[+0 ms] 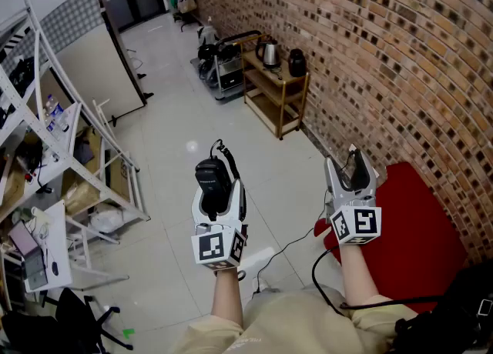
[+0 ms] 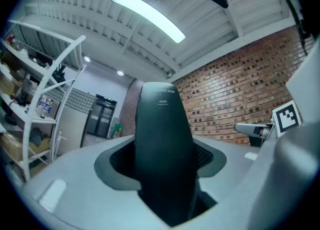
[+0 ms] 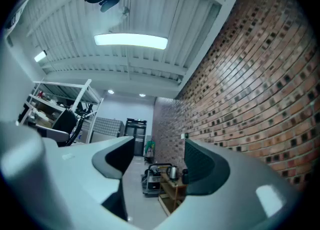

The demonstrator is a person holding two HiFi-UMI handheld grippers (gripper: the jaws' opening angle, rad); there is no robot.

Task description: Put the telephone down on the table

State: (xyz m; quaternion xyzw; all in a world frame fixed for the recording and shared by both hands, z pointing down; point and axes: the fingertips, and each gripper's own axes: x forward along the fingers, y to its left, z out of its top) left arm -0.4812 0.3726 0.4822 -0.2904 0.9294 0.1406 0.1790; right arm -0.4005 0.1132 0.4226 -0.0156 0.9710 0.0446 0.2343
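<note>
A black telephone handset (image 1: 211, 181) stands upright between the jaws of my left gripper (image 1: 218, 191), which is shut on it. Its curly cord (image 1: 224, 152) loops above the top end. In the left gripper view the handset (image 2: 162, 139) fills the gap of the left gripper (image 2: 162, 160), tilted up toward the ceiling. My right gripper (image 1: 352, 172) is held to the right at about the same height, open and with nothing in it. The right gripper view shows the right gripper (image 3: 159, 165) with only the room between its jaws. Both grippers hang in the air above the floor.
A red surface (image 1: 420, 225) lies below the right gripper, beside the brick wall (image 1: 400, 52). A wooden shelf (image 1: 279, 98) with a kettle (image 1: 268, 53) stands by the wall farther off. White metal racks (image 1: 54, 152) with clutter fill the left. A black cable (image 1: 323, 268) trails near my right arm.
</note>
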